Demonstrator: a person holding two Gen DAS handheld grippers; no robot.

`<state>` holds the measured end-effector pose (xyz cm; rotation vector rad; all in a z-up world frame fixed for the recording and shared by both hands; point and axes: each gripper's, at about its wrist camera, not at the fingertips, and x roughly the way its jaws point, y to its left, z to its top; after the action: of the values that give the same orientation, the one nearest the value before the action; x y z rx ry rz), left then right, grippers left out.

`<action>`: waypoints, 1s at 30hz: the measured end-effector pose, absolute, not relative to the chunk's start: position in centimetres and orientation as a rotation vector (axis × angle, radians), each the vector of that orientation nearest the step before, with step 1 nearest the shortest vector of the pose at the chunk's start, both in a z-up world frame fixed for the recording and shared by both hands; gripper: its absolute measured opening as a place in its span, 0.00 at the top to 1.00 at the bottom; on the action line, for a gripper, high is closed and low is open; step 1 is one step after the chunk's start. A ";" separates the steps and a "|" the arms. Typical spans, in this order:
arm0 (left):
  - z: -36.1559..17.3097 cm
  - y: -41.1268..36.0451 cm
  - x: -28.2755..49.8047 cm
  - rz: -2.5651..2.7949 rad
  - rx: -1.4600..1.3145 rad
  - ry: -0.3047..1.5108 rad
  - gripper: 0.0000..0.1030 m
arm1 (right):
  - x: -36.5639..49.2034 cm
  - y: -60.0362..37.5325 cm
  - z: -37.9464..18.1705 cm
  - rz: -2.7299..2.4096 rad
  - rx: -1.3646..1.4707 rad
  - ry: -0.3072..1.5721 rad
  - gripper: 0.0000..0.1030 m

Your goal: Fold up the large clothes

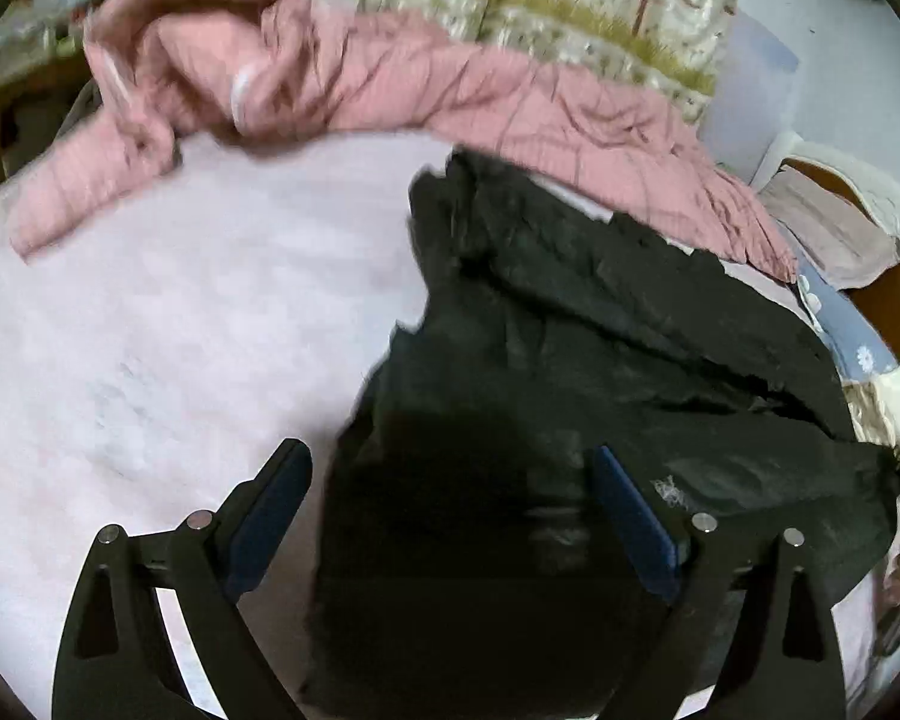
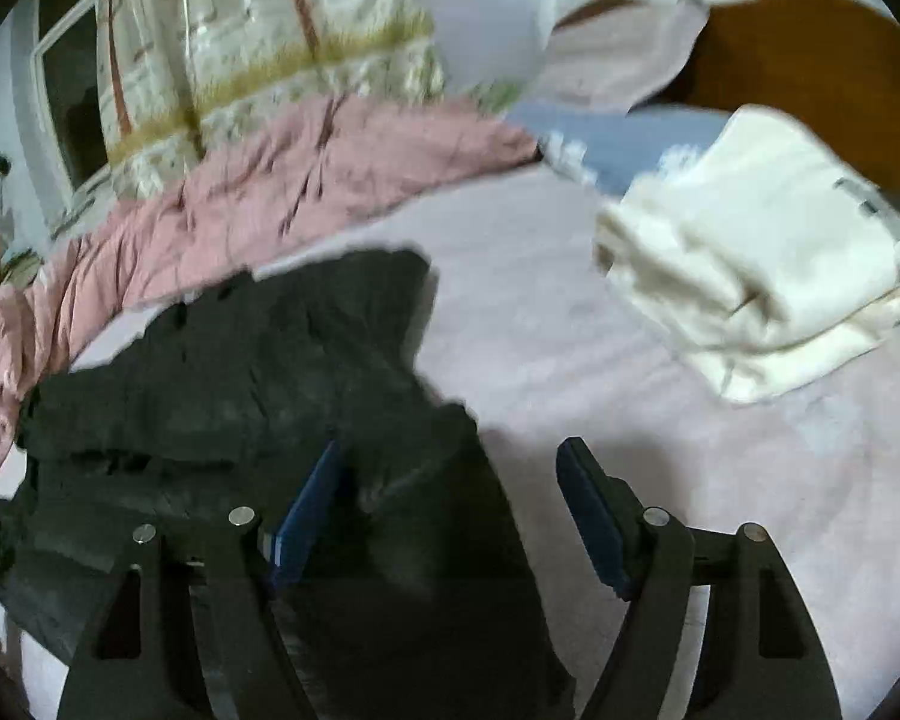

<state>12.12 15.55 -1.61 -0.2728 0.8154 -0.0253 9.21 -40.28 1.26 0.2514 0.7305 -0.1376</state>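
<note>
A large black garment (image 1: 570,372) lies crumpled on a pale pink bed sheet (image 1: 180,348). In the left wrist view my left gripper (image 1: 450,462) is open, its blue-padded fingers (image 1: 270,516) spread over the garment's near left edge, with cloth lying between them. In the right wrist view the same black garment (image 2: 258,360) fills the lower left. My right gripper (image 2: 450,462) is open over the garment's right edge, its left finger (image 2: 306,510) above the cloth and its right finger (image 2: 588,510) above the sheet (image 2: 720,480). Neither gripper holds anything.
A rumpled pink quilt (image 1: 390,90) runs along the far side of the bed and shows in the right wrist view (image 2: 270,192). A folded white garment (image 2: 762,252) lies at the right. Patterned curtains (image 2: 240,30) and a wooden headboard (image 2: 822,72) stand behind.
</note>
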 end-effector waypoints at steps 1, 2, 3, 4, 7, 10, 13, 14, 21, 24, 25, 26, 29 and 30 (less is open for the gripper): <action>-2.1 15.2 12.4 -0.025 -0.261 0.832 0.13 | 9.5 -40.1 0.8 -0.113 0.251 0.749 0.27; -2.6 14.9 12.9 -0.029 -0.248 0.847 0.21 | 9.8 -39.9 0.3 -0.086 0.248 0.768 0.32; -2.8 14.5 13.1 -0.049 -0.252 0.849 0.59 | 10.1 -39.5 0.1 -0.077 0.234 0.773 0.48; -2.6 14.2 13.0 -0.064 -0.258 0.845 0.80 | 10.2 -39.2 -0.2 -0.077 0.221 0.779 0.69; -0.7 13.9 11.8 -0.078 -0.257 0.735 0.91 | 10.3 -38.5 0.2 -0.106 0.202 0.737 0.91; 1.4 13.6 10.6 -0.078 -0.239 0.617 0.91 | 8.6 -37.2 2.5 -0.124 0.125 0.591 0.92; 2.0 13.6 11.2 -0.047 -0.211 0.588 0.91 | 9.0 -36.1 3.5 -0.165 0.063 0.550 0.92; 1.8 13.4 11.6 -0.038 -0.203 0.597 0.91 | 9.7 -36.1 3.1 -0.170 0.067 0.570 0.92; -3.1 12.7 14.9 0.074 -0.146 0.772 0.83 | 13.7 -37.0 -0.7 -0.187 0.092 0.779 0.91; -3.2 12.7 14.8 0.082 -0.147 0.776 0.75 | 13.6 -37.5 -0.9 -0.183 0.115 0.782 0.88; -3.0 12.9 14.6 0.087 -0.153 0.766 0.65 | 13.4 -37.6 -0.9 -0.184 0.119 0.780 0.85; -2.7 13.0 14.2 0.100 -0.159 0.749 0.51 | 13.2 -37.7 -0.7 -0.194 0.118 0.771 0.81; -1.0 12.8 12.4 0.101 -0.143 0.658 0.38 | 11.7 -37.3 0.6 -0.245 0.069 0.708 0.52; -0.3 12.5 11.8 0.100 -0.125 0.631 0.35 | 10.8 -37.0 1.3 -0.241 0.045 0.664 0.39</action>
<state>11.78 12.45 -0.35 -0.1247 0.6310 0.0996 10.77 -36.99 1.33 0.0449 0.6640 -0.2412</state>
